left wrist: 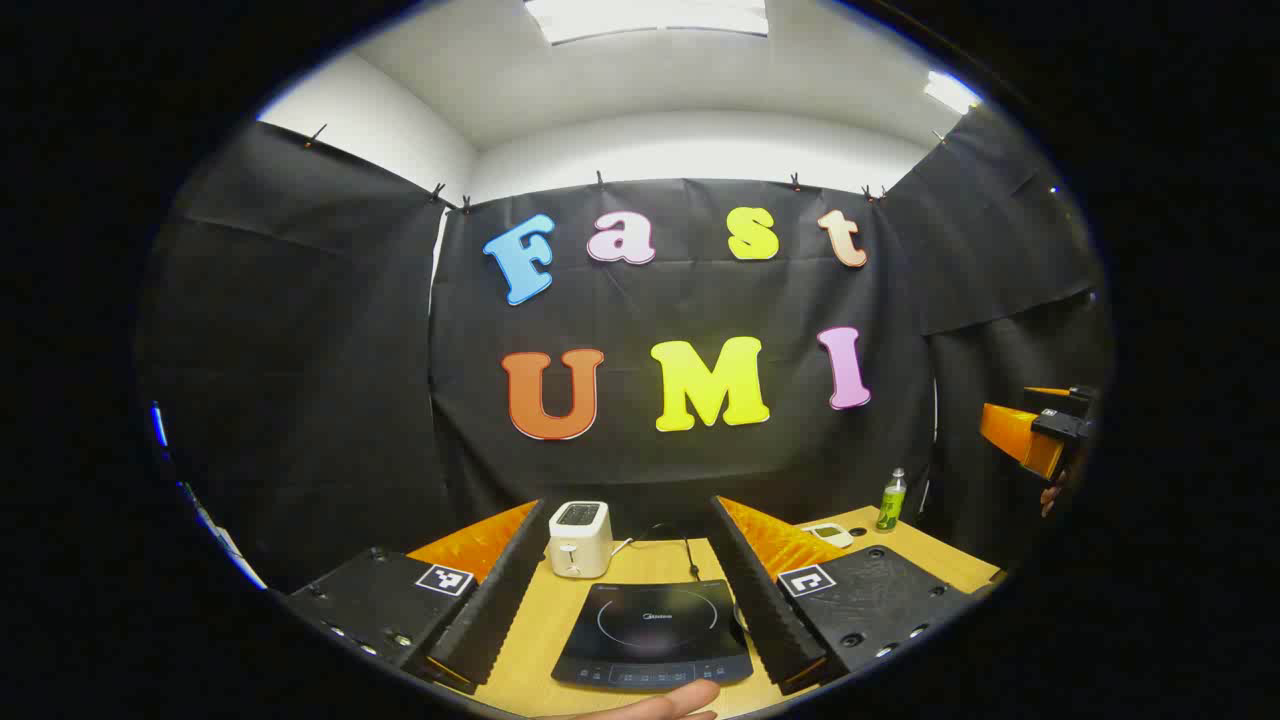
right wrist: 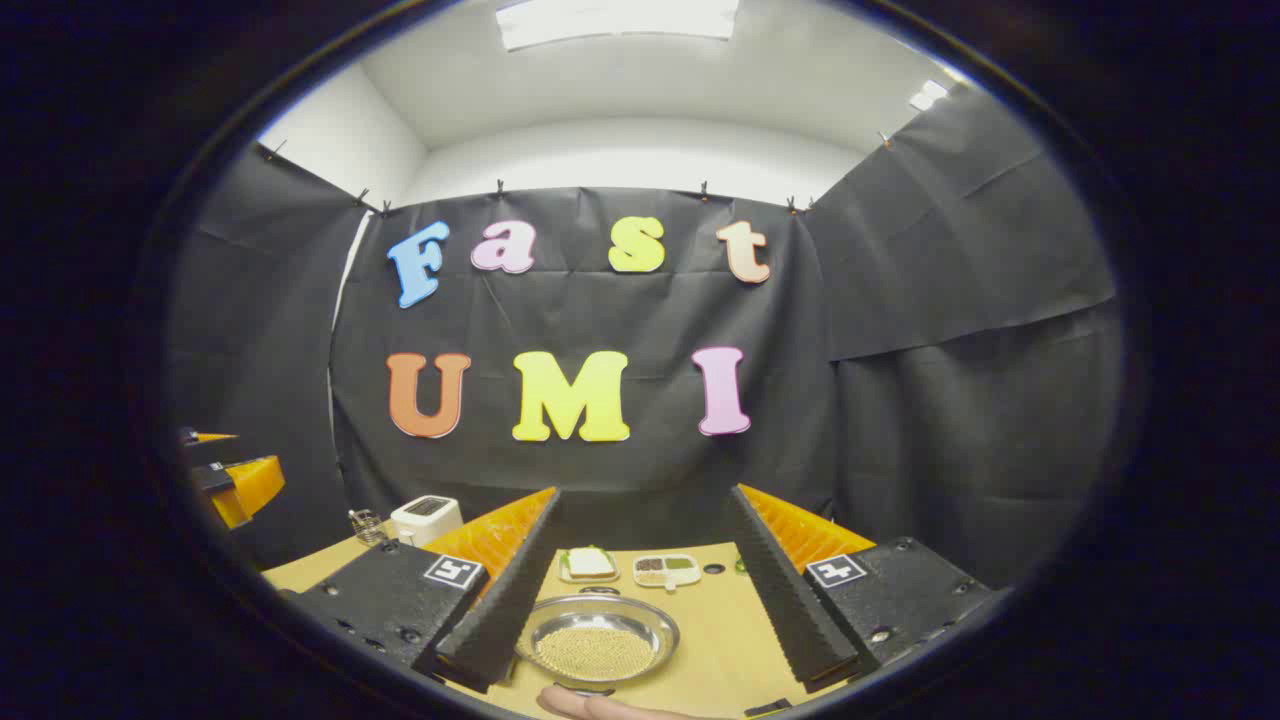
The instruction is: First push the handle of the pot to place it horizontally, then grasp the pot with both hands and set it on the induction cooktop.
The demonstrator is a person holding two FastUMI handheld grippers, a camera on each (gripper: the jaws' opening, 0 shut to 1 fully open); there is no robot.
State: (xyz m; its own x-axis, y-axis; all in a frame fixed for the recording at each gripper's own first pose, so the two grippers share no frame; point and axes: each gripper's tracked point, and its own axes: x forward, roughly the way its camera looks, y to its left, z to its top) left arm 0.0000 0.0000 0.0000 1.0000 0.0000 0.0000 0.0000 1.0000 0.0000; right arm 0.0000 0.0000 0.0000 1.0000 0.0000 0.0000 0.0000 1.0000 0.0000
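Observation:
In the right gripper view a shallow metal pot point(right wrist: 597, 640) holding yellowish grains sits on the wooden table, low between my fingers. My right gripper point(right wrist: 645, 495) stands open above it, touching nothing. The pot's handle is hard to make out; a dark bit shows at its near rim. In the left gripper view the black induction cooktop point(left wrist: 650, 635) lies flat on the table between the fingers of my left gripper point(left wrist: 630, 510), which is open and holds nothing. Each view shows the other gripper held off to the side: the right gripper point(left wrist: 1035, 435) and the left gripper point(right wrist: 235, 480).
A white toaster point(left wrist: 580, 538) stands behind the cooktop, its cord trailing beside it. A green bottle point(left wrist: 891, 500) and a white item point(left wrist: 830, 535) sit at the far right. Behind the pot lie a small tray point(right wrist: 588, 565) and a divided dish point(right wrist: 667, 570). A wire rack point(right wrist: 367, 525) stands beside the toaster point(right wrist: 427, 518).

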